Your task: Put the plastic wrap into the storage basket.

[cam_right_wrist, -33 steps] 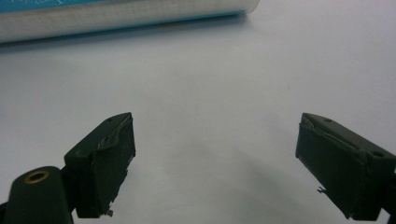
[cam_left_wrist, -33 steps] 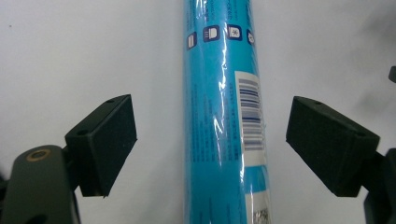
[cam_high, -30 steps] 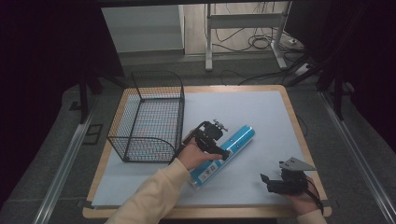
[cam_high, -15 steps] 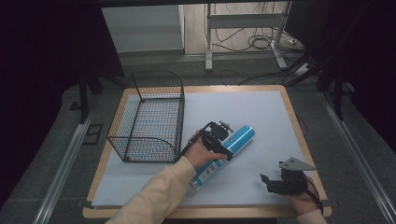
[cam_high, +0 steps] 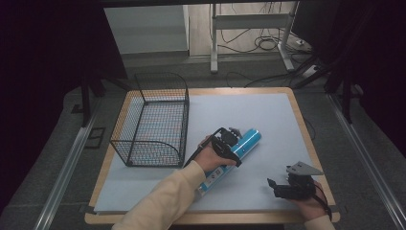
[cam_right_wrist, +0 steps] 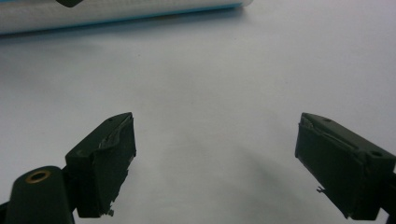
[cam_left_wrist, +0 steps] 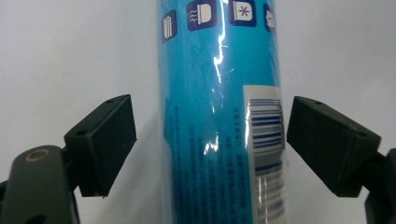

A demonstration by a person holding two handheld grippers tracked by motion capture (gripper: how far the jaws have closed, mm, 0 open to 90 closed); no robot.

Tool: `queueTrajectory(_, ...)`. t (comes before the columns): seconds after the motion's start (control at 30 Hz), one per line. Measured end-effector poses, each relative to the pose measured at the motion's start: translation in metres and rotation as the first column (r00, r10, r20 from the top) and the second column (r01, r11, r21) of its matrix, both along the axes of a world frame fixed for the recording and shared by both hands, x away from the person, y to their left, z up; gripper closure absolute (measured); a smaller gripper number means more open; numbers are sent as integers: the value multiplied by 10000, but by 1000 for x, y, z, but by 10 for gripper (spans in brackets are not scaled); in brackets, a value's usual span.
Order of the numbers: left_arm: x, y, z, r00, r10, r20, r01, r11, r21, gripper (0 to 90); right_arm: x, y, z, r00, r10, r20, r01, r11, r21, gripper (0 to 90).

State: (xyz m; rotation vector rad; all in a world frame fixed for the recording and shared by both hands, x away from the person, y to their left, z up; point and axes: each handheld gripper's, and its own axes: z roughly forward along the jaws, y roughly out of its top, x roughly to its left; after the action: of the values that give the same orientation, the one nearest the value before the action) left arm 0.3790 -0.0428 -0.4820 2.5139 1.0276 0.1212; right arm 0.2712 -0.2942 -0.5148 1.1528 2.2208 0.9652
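Note:
A blue plastic-wrapped tube (cam_high: 250,138) with a barcode label lies at an angle on the white sheet, near the table's middle. My left gripper (cam_high: 228,143) hovers right over it. In the left gripper view the tube (cam_left_wrist: 219,93) runs up between the two black pads (cam_left_wrist: 105,140), with a gap on each side; the left gripper (cam_left_wrist: 212,135) is open. My right gripper (cam_high: 272,185) sits low near the front right edge, open and apart from the tube. In the right gripper view its jaws (cam_right_wrist: 219,158) are spread over bare sheet, with the tube (cam_right_wrist: 116,14) lying across the top.
A black wire basket (cam_high: 153,120) stands on the left part of the wooden table (cam_high: 302,124), its near end rounded. The white sheet (cam_high: 249,105) covers most of the top. Cables and a desk frame lie on the floor beyond.
My left gripper has shifted a little to the right, settling over the tube. The tube, basket and right gripper have stayed put.

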Motion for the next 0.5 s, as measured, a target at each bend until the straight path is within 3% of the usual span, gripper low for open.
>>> queueTrajectory(0.5,5,-5,-9,9996,-31,-287,39,9995,300,170,0,0,0,10000,20,-23,-20,10000,-29,126)
